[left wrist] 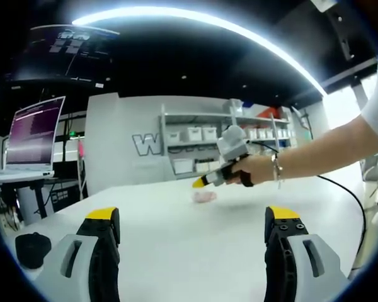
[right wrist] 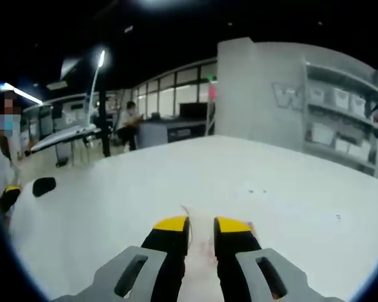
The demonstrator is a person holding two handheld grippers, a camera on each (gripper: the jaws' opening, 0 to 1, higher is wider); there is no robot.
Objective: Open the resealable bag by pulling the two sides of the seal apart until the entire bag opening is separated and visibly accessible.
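Two yellow-tipped jaws of the left gripper (left wrist: 192,220) stand wide apart low in the left gripper view, holding nothing, above the white table (left wrist: 176,251). Farther off, a hand (left wrist: 255,170) holds the right gripper (left wrist: 200,183) just over the small pinkish bag (left wrist: 204,196), which lies flat on the table. In the right gripper view, the right gripper (right wrist: 201,224) has its jaws nearly together with the bag (right wrist: 201,245) between them; whether it pinches is unclear. A black thing (left wrist: 31,246) sits near the table's edge.
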